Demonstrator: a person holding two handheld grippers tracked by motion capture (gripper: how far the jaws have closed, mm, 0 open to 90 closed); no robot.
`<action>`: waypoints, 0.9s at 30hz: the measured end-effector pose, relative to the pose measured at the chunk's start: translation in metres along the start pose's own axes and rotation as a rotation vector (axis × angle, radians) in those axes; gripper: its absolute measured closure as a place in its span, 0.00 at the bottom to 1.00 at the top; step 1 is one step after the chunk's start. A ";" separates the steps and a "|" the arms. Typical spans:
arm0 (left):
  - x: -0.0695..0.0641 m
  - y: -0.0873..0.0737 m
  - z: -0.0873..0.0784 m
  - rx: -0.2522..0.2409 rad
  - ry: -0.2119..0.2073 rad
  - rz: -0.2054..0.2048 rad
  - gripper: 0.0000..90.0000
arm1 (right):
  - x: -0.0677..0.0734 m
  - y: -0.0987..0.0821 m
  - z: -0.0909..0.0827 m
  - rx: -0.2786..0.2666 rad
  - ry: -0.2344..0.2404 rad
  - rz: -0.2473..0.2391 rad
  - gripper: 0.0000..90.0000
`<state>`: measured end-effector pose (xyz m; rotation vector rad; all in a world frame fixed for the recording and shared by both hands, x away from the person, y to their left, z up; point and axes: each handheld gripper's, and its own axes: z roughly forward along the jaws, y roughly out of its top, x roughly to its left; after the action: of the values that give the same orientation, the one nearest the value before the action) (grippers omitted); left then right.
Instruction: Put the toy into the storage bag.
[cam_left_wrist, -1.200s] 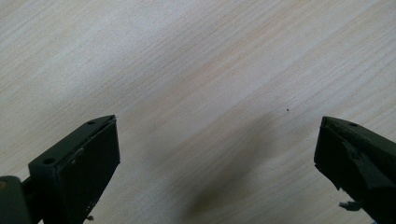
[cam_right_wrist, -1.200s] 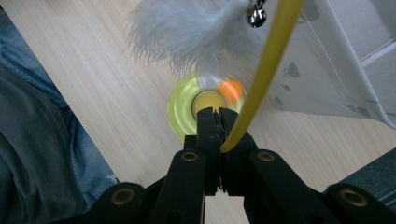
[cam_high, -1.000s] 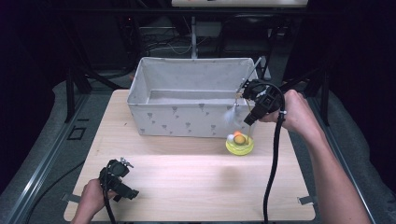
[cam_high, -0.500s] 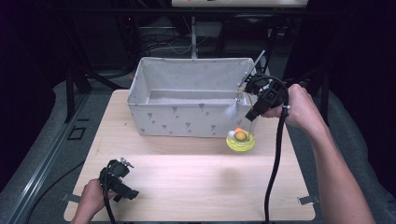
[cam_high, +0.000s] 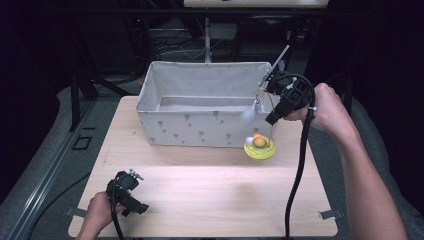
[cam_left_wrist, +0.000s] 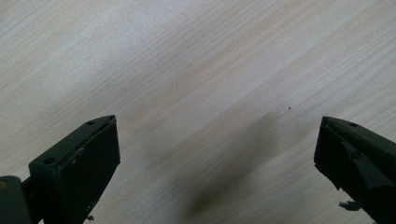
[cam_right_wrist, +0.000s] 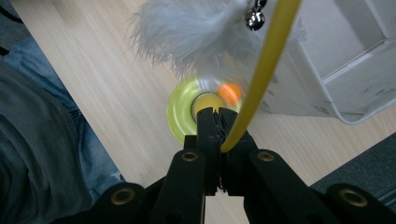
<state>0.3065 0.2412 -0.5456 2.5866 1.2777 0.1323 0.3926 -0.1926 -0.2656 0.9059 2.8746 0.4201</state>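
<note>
Fabric bin (cam_high: 200, 131): stands just beyond and to one side of the right gripper (cam_high: 274, 119), open top facing up, its near wall at the level of the jaws.

Table (cam_high: 210, 195): the left gripper (cam_left_wrist: 215, 154) rests low over bare wood at the near edge, jaws spread wide with nothing between them; it has not shifted in the last second.

Right gripper: jaws pressed together, pinching the yellow wand (cam_right_wrist: 261, 79) of a cat toy. Compared with a second ago, this gripper has risen slightly and drawn closer to the bin's near corner.

Cat toy: the yellow-green base (cam_high: 259, 148) hangs directly below the jaws, over the table and in front of the bin wall. The grey feather tuft (cam_right_wrist: 196, 32) and small bell (cam_right_wrist: 254, 18) dangle beside the wand, ahead of the jaw tips.

Assessment: the lift appears under way; the base probably needs more height to pass the bin rim.
</note>
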 end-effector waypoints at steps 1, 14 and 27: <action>0.000 0.000 0.000 0.001 0.000 0.000 0.00 | 0.000 0.000 0.000 0.000 0.000 0.000 0.98; -0.001 0.001 0.000 0.002 -0.002 0.001 0.00 | -0.003 0.006 -0.018 -0.006 -0.004 0.009 0.98; -0.002 0.001 0.001 0.009 -0.003 0.010 0.00 | 0.000 0.021 -0.043 -0.021 -0.019 -0.005 0.98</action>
<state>0.3064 0.2392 -0.5457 2.5995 1.2673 0.1244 0.3963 -0.1861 -0.2187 0.8945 2.8488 0.4385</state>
